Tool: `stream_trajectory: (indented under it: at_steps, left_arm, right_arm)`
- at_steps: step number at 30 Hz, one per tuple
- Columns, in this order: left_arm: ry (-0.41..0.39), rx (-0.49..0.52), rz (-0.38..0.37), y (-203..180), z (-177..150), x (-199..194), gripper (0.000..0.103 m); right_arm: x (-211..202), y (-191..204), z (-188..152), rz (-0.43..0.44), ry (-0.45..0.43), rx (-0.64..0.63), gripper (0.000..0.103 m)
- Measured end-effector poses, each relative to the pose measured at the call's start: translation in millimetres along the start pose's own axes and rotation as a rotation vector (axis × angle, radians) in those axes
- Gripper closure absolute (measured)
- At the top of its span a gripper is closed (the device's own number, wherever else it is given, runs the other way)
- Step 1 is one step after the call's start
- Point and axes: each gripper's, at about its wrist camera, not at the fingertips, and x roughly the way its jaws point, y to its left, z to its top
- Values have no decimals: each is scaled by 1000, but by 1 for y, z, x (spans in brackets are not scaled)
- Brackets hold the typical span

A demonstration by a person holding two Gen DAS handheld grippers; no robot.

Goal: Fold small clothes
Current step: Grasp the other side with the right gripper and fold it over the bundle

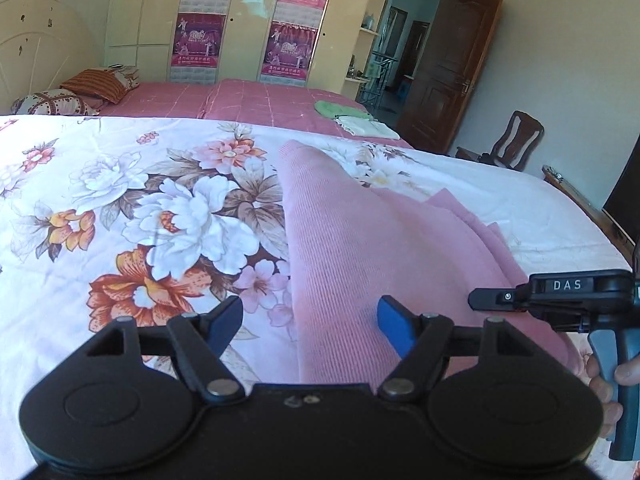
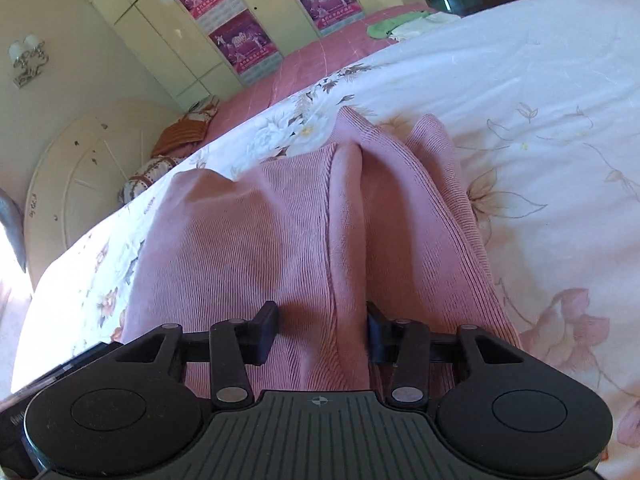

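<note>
A pink ribbed knit garment point(image 1: 360, 248) lies spread on the floral quilt point(image 1: 140, 208), with loose folds at its far end. My left gripper point(image 1: 310, 322) hovers over the garment's left edge. It is open, its blue pads point(image 1: 394, 328) wide apart, with nothing pinched. At the right of the same view a hand point(image 1: 608, 376) holds my right gripper point(image 1: 486, 300) low over the cloth. In the right wrist view a raised ridge of the garment point(image 2: 346, 240) runs between the right gripper's point(image 2: 322, 330) fingers. The right pad touches the ridge and the left pad stands clear of it.
Folded green cloth point(image 1: 340, 109) and white cloth point(image 1: 368, 126) lie on the pink sheet point(image 1: 260, 100) beyond the quilt. Pillows point(image 1: 96, 84) sit by the headboard at far left. A wooden chair point(image 1: 516, 140) and an open door point(image 1: 448, 72) are at the right.
</note>
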Motion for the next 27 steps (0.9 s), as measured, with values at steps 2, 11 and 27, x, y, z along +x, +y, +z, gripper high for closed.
stream_trajectory:
  at_steps: [2, 11, 27]
  left_arm:
    - [2, -1, -4, -3, -2, 2, 30]
    - [-8, 29, -57, -30, 4, 10, 30]
    - [28, 63, -50, -42, 16, 19, 29]
  right_arm:
    - [-2, 4, -3, 10, 0, -29, 88]
    - [-45, 26, 14, -44, -151, -241, 95]
    - [-44, -18, 26, -125, -121, -142, 43]
